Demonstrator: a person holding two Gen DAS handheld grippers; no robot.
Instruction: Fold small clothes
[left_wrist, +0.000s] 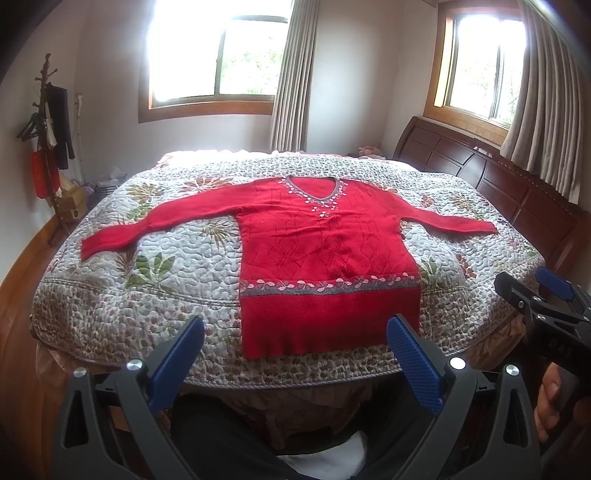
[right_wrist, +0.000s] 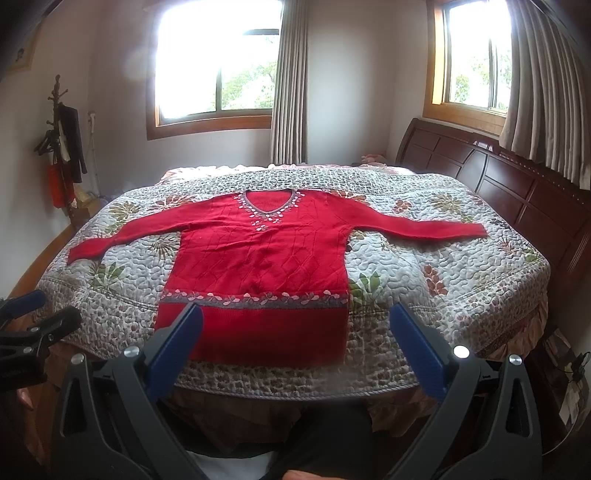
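Note:
A red knit sweater (left_wrist: 325, 251) (right_wrist: 258, 266) lies flat and face up on the quilted bed, both sleeves spread out sideways, its V-neck at the far side and its hem near the front edge. My left gripper (left_wrist: 295, 325) hovers open just short of the hem, empty, and it also shows at the left edge of the right wrist view (right_wrist: 35, 314). My right gripper (right_wrist: 295, 314) is open and empty too, held in front of the hem; the left wrist view catches it at the right edge (left_wrist: 532, 284), held by a hand (left_wrist: 550, 402).
The floral quilt (left_wrist: 177, 280) covers the bed. A dark wooden headboard (left_wrist: 498, 177) runs along the right. A coat stand (left_wrist: 48, 147) with hanging clothes is at the left wall. Two curtained windows are behind. My dark-trousered legs show below the grippers.

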